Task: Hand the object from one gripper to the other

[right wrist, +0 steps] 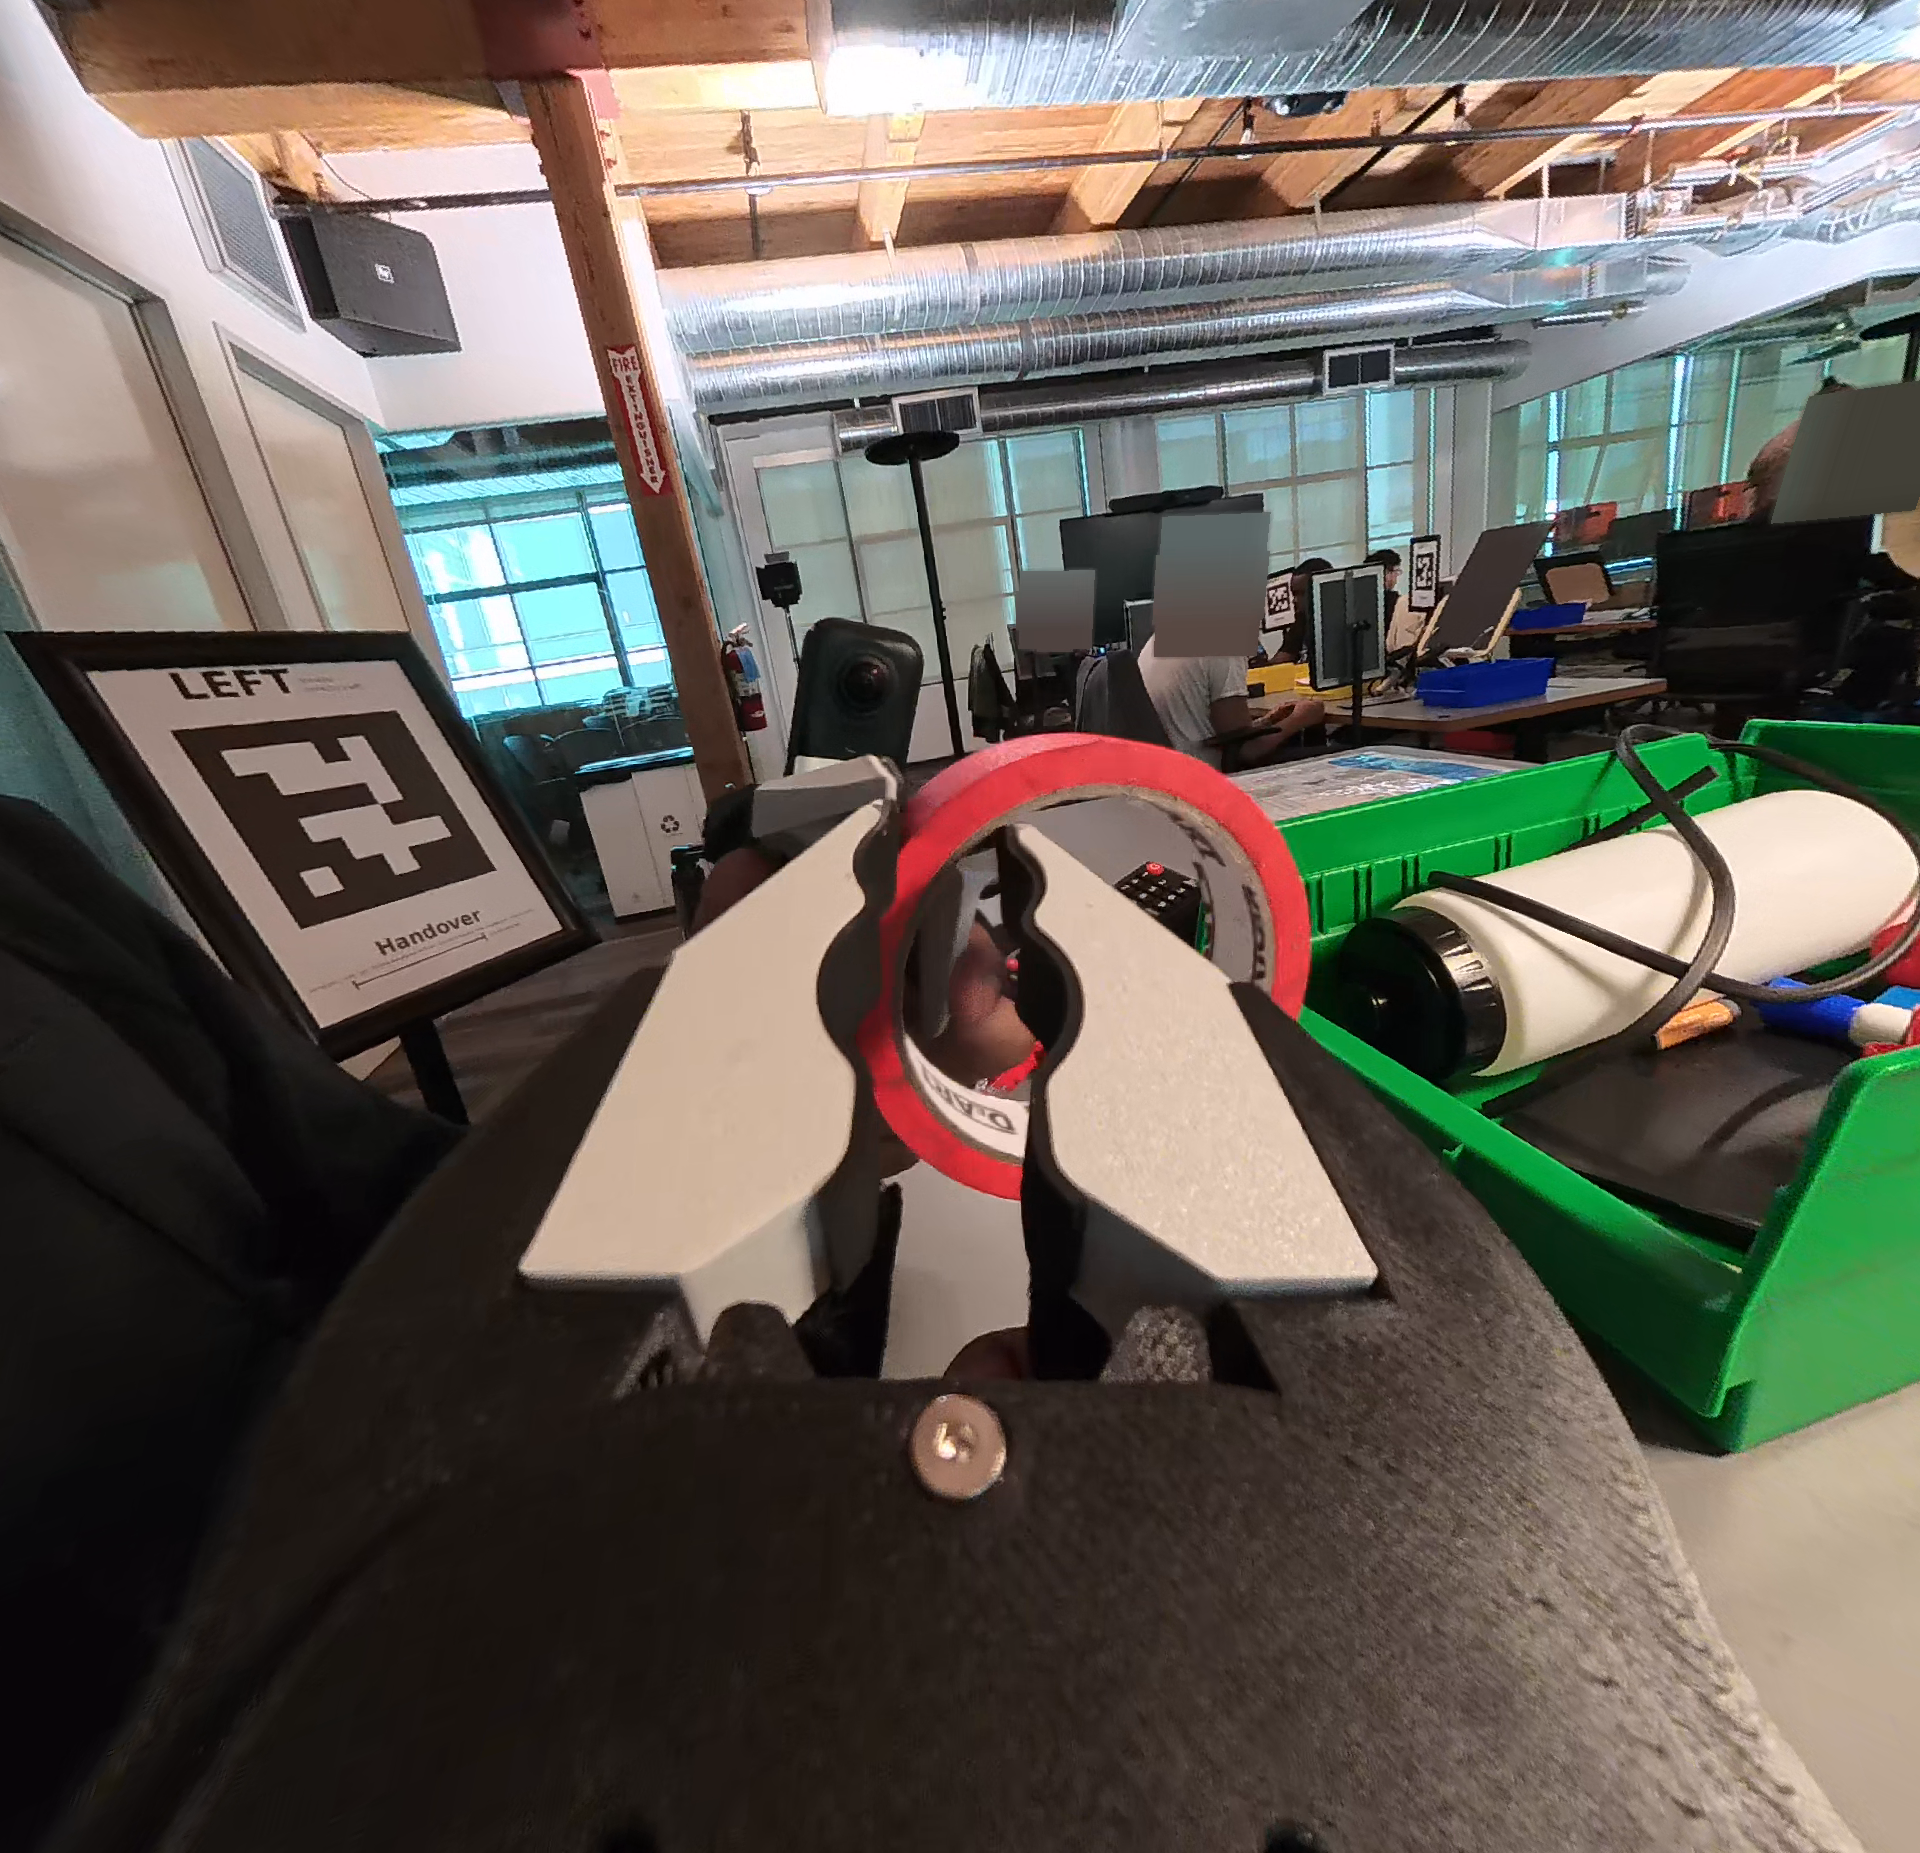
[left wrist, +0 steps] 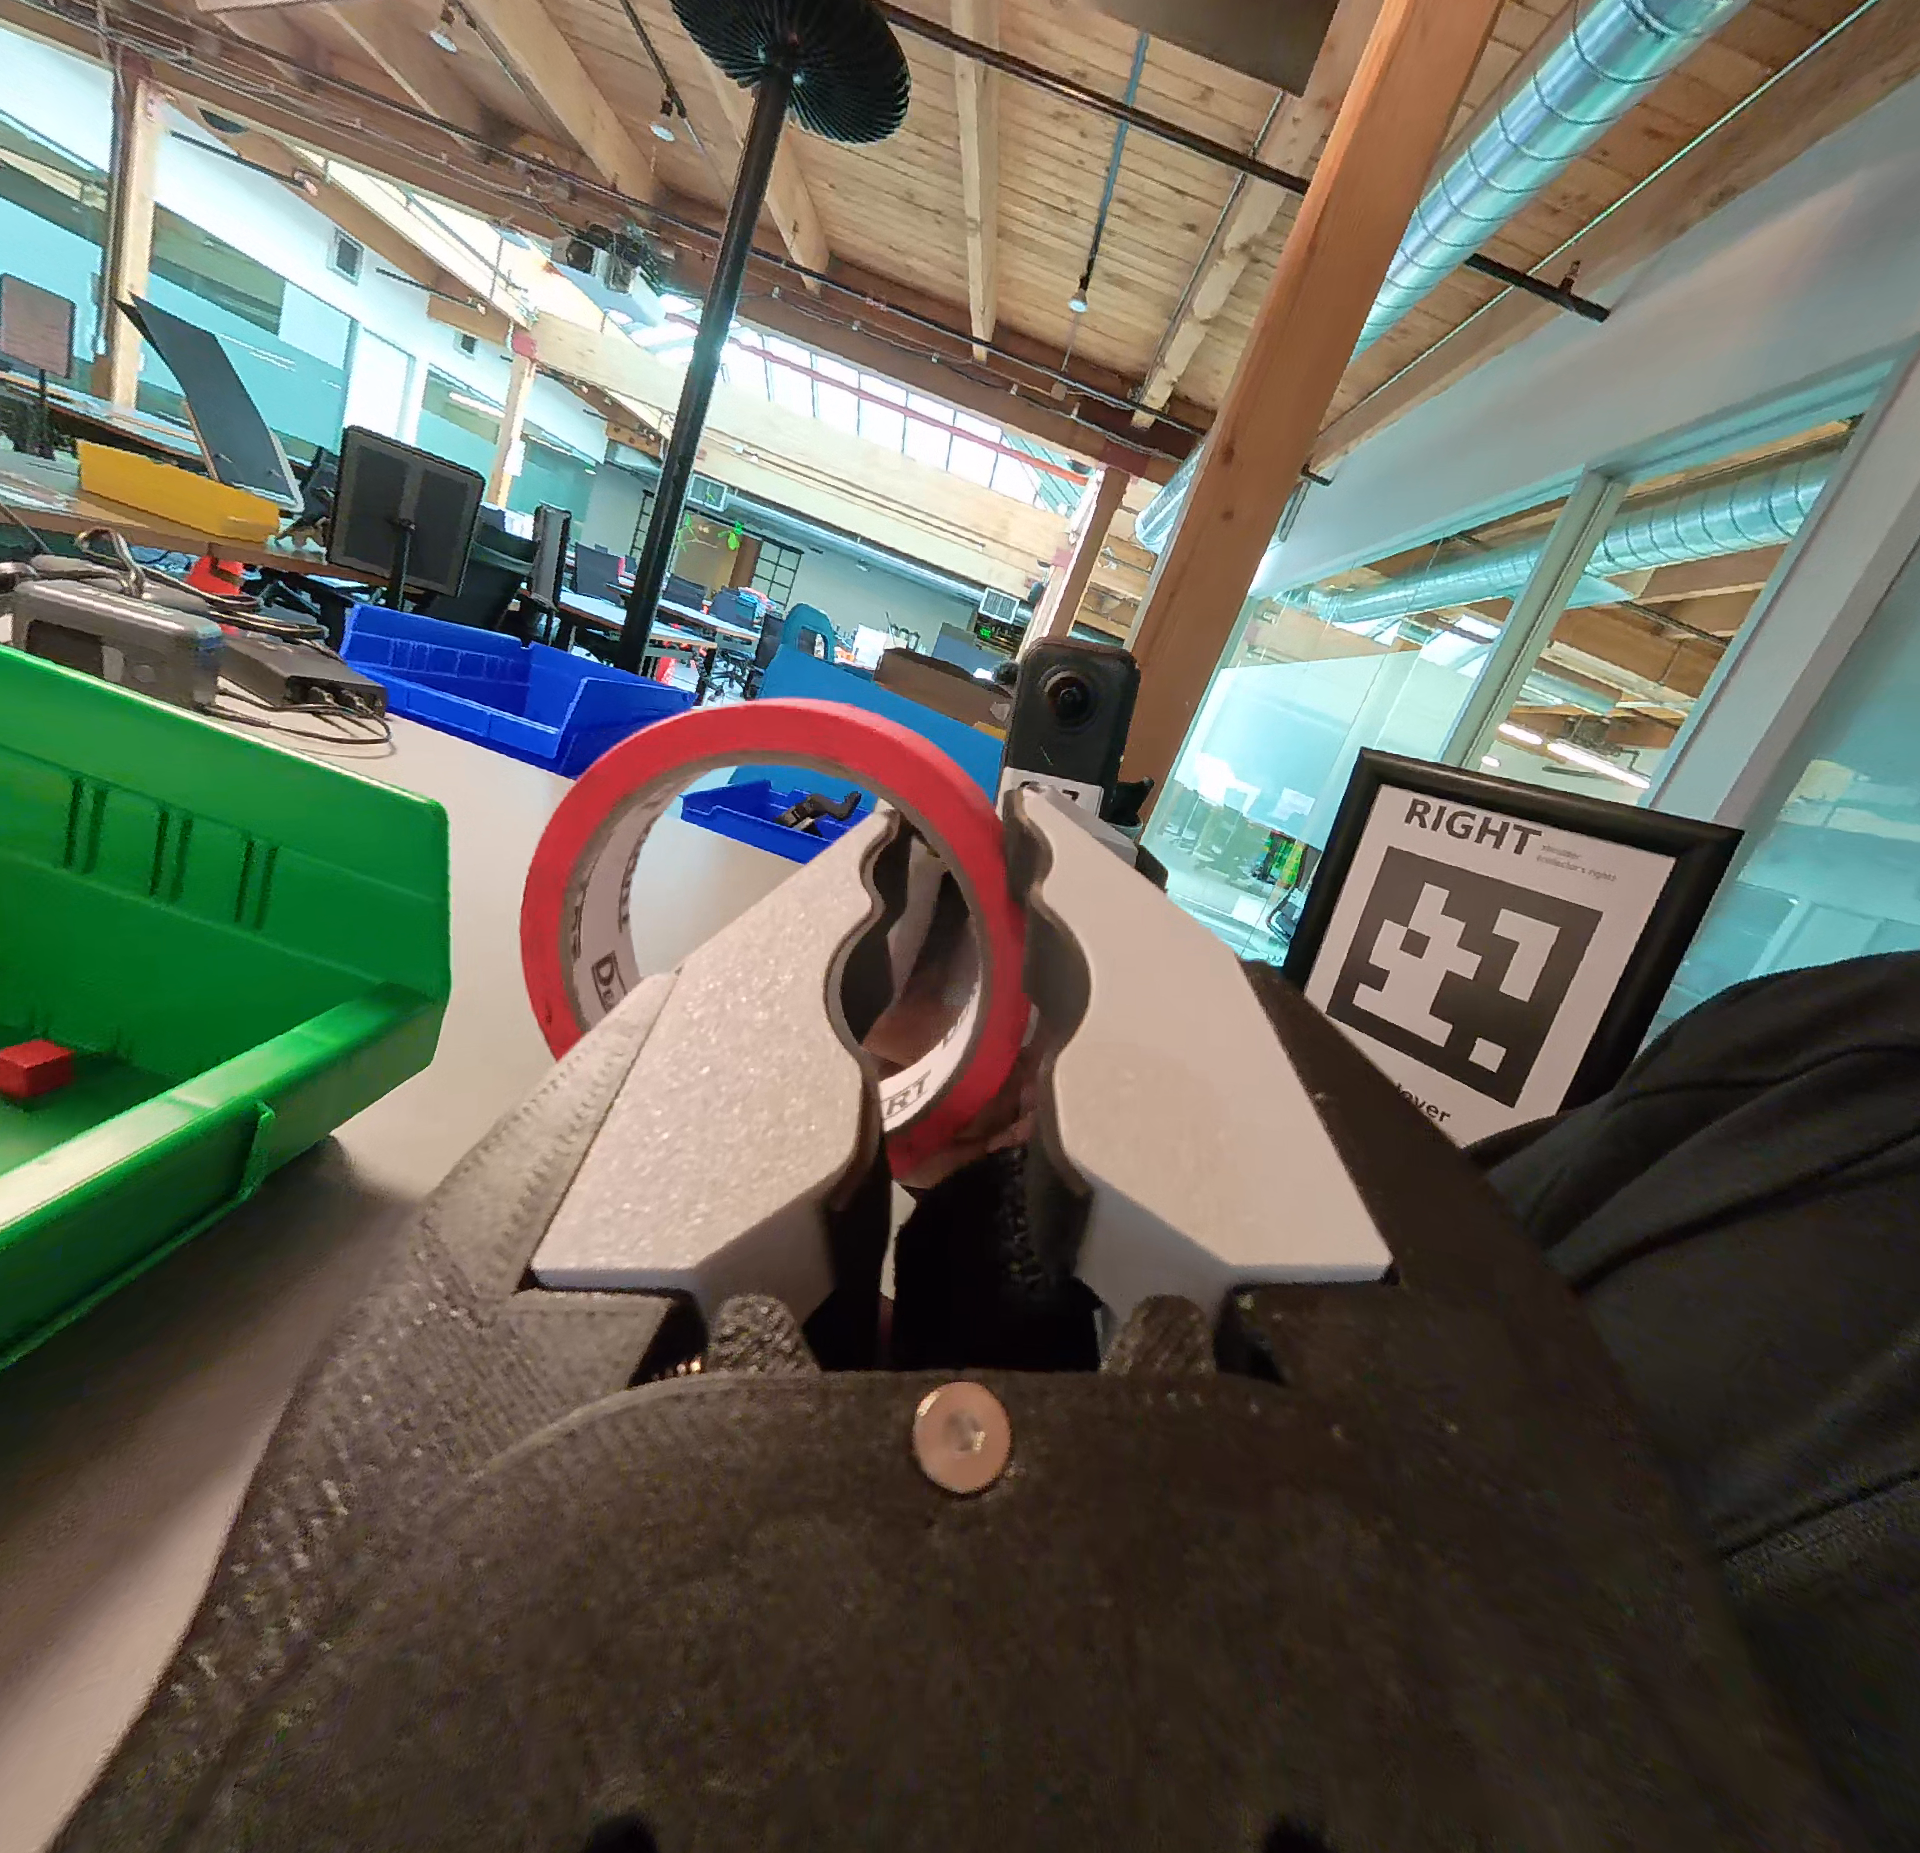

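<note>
Your left gripper (left wrist: 951,816) pinches the red tape roll's (left wrist: 665,775) wall, one finger through the hole; your right gripper (right wrist: 951,816) clamps the same roll likewise, both narrow. Roll hangs midair between them, mid-transfer. Green bin (right wrist: 1558,1180) beyond.

Likely an open-plan office-lab: desks with monitors (right wrist: 1347,624), parts bins (left wrist: 499,683), exposed ducts (right wrist: 1039,291).

The right gripper (right wrist: 951,847) is pinching the rim of a red tape roll (right wrist: 1101,956), one finger passing through its hole (the left gripper (right wrist: 831,806) is touching it beyond); a green bin (right wrist: 1621,1273) is sitting alongside.
</note>
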A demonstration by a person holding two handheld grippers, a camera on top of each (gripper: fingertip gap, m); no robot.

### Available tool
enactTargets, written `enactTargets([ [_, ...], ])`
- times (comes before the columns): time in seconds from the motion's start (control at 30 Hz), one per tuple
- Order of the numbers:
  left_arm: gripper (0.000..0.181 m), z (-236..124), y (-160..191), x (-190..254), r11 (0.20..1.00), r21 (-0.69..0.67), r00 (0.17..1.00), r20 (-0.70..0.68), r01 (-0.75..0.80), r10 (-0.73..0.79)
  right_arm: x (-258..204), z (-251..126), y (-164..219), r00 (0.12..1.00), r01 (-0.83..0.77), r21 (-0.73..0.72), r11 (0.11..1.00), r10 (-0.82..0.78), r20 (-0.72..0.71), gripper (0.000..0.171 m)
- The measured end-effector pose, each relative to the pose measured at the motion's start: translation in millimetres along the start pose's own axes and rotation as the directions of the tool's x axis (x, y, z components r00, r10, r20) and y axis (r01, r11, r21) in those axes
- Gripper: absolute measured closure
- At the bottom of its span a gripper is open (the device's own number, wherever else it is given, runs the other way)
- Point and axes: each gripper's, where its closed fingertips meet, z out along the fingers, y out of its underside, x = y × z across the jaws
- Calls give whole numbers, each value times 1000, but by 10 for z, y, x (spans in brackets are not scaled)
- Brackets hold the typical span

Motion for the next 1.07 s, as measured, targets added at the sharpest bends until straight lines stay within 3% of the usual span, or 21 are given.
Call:
enactTargets([
  [0.87, 161, 21, 71, 4, 999, -36, 1000, -2, -13, 13, 80, -8, 5, 999, -20, 4, 1000, 20, -40, 149],
  [0.97, 163, 20, 63, -8, 999, -31, 1000, 6, -12, 12, 91, -4, 17, 999, -21, -2, 1000, 21, -47, 121],
  [1.0, 163, 19, 59, -14, 1000, -29, 1000, 10, -12, 12, 95, -3, 22, 999, -21, -5, 1000, 20, -49, 121],
  [1.03, 162, 18, 57, -20, 1000, -27, 1000, 13, -10, 11, 99, -2, 26, 998, -20, -7, 1000, 20, -51, 150],
  [1.07, 162, 17, 55, -26, 1000, -26, 1000, 15, -8, 9, 101, -1, 28, 998, -20, -8, 1000, 19, -53, 150],
])
